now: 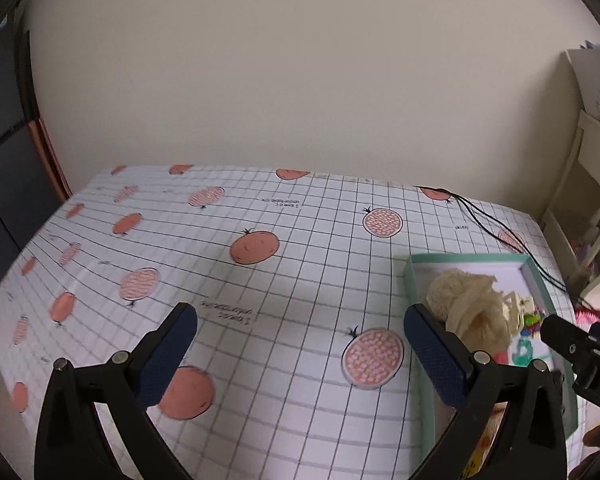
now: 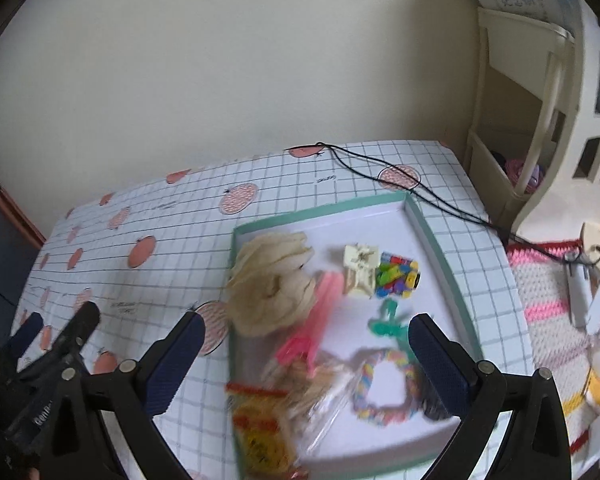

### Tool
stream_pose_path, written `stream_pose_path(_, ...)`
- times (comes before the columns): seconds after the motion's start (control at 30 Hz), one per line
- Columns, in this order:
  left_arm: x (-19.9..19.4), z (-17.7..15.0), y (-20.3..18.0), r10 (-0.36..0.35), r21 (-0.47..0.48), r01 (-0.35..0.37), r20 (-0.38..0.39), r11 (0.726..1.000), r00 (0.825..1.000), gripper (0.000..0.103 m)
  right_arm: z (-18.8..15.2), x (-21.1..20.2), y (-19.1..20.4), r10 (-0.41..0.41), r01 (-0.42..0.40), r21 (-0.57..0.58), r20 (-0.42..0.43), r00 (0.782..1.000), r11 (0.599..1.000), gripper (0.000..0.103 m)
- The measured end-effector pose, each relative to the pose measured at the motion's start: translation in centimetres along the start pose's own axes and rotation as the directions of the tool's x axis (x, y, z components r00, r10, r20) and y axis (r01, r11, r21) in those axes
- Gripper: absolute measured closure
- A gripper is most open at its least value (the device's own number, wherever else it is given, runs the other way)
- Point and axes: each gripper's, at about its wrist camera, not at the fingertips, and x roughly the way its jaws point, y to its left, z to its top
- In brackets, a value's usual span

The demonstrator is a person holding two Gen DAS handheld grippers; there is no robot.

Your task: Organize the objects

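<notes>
The tray with a green rim lies on the bench, which has a checked cloth with orange fruit prints. All places below are given relative to this tray.

Inside it, at the far left corner, lies a cream yarn bundle. Beside the yarn, toward the middle, is a pink clip, and behind that a cream clip touching a heap of coloured beads. A green clip lies near the middle, and a braided band at the near side. Near the left near corner are small packets, blurred.

The right claw hovers over the near half of the tray, fingers wide apart, holding nothing. The left claw hangs over the bare bench left of the tray, fingers also apart and empty. A black cord runs behind the tray.
</notes>
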Motion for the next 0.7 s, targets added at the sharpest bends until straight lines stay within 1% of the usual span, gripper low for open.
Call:
stream_pose_path(0.1,-1.7,-1.0,0.4,-0.007,0.019,0.007,0.005,1.0,1.0,0.0,-1.5,-1.7,0.4,-0.016,0.016,-0.023,0.012,1.0,1.0,0.0)
stream_pose_path(0.17,-2.7,-1.7,1.0,-0.022,0.018,0.022,0.0,1.0,1.0,0.0,-2.4,-2.9,0.4,-0.007,0.008,-0.022,0.028,1.0,1.0,0.0)
stream_pose_path(0.23,-4.2,-2.4,2.0,-0.052,-0.006,0.052,0.006,0.999,0.999,0.0,-3.5,-4.0,0.5,-0.003,0.004,-0.02,0.046,0.999,1.0,0.0)
stream_pose_path(0.37,-5.9,-4.2,3.6,-0.078,-0.05,0.078,0.016,0.996,0.997,0.0,-5.5,-5.7,1.2,-0.005,0.007,-0.04,0.066,0.998,0.999,0.0)
stream_pose_path(0.47,-6.6,-5.6,4.2,-0.095,-0.059,0.095,0.002,0.994,0.995,0.0,-6.9,-6.6,1.6,0.002,0.003,-0.053,0.086,0.996,0.999,0.0)
stream_pose_path(0.57,-7.6,-7.3,4.5,-0.098,-0.067,0.098,0.008,0.993,0.995,0.0,-8.5,-7.0,2.0,-0.006,0.014,-0.076,0.101,0.995,0.997,0.0)
stream_pose_path(0.63,-7.8,-8.4,4.7,-0.103,-0.068,0.103,0.004,0.992,0.995,0.0,-9.5,-6.9,2.1,-0.008,0.017,-0.087,0.1,0.995,0.996,0.0)
stream_pose_path(0.7,-7.6,-9.8,4.9,-0.104,-0.065,0.103,-0.009,0.993,0.995,0.0,-10.8,-6.6,1.8,0.004,0.003,-0.079,0.087,0.996,0.997,0.0)
